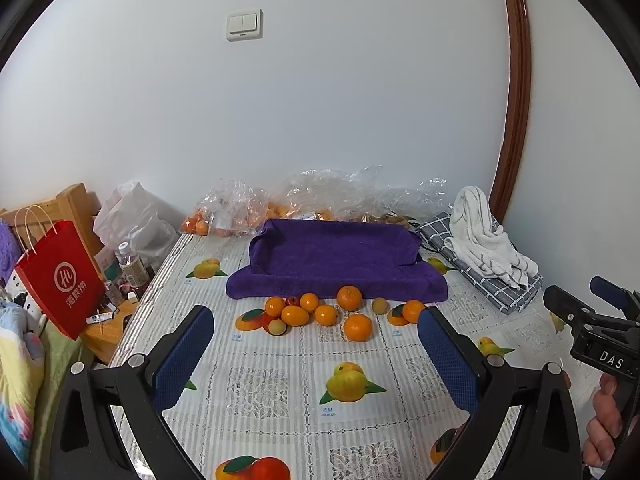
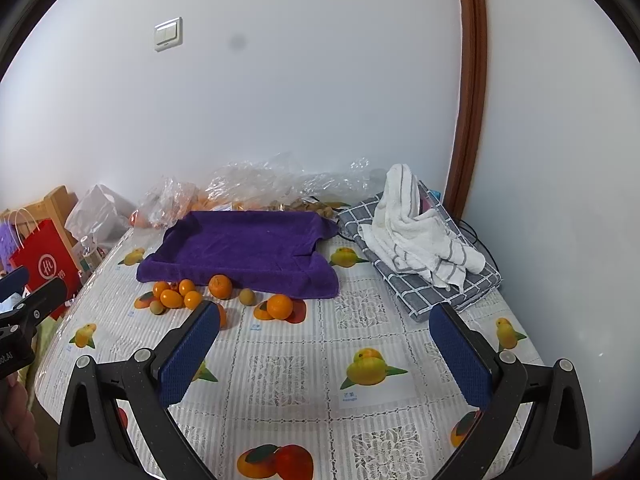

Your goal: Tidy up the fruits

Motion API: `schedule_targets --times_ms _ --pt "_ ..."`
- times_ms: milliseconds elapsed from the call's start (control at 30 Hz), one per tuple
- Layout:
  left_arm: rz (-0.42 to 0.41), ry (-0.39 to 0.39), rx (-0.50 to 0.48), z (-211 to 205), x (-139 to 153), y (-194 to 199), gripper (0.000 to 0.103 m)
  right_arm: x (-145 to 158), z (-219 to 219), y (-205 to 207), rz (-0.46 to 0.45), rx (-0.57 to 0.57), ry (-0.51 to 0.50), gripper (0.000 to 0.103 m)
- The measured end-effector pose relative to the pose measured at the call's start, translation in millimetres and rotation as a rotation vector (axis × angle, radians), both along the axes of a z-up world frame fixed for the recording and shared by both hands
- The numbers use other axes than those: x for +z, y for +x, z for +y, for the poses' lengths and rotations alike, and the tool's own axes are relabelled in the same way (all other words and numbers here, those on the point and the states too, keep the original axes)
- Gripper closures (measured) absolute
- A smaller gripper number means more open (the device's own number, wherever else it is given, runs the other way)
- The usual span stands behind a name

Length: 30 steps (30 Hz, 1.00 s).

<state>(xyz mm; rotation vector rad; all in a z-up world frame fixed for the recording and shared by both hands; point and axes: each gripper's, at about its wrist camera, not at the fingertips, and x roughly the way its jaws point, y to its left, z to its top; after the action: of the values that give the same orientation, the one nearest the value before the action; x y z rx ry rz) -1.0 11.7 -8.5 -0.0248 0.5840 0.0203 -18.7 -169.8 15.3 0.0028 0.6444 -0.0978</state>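
Several oranges (image 1: pixel 358 327) (image 2: pixel 279 306) and small greenish fruits (image 1: pixel 379 305) (image 2: pixel 247 296) lie loose on the fruit-print tablecloth, just in front of a tray draped in a purple towel (image 1: pixel 336 260) (image 2: pixel 244 248). One small red fruit (image 1: pixel 292 301) sits among the oranges. My left gripper (image 1: pixel 316 334) is open and empty above the cloth, short of the fruit. My right gripper (image 2: pixel 325 330) is open and empty, to the right of the fruit pile. The right gripper's body shows at the right edge of the left wrist view (image 1: pixel 592 332).
Clear plastic bags holding more oranges (image 1: pixel 240 208) (image 2: pixel 248 184) lie behind the tray by the wall. A white towel on a folded grey checked cloth (image 1: pixel 488 248) (image 2: pixel 424 248) lies at the right. A red paper bag (image 1: pixel 60 280) and bottles (image 1: pixel 132 268) stand off the table's left edge.
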Motion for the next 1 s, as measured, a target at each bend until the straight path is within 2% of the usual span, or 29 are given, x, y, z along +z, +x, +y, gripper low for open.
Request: schedule_targets --times_ms 1000 --pt "-0.003 -0.003 -0.004 -0.7 -1.6 -1.4 0.0 -1.0 2.6 -3.3 -0.006 0.007 0.007 0.0"
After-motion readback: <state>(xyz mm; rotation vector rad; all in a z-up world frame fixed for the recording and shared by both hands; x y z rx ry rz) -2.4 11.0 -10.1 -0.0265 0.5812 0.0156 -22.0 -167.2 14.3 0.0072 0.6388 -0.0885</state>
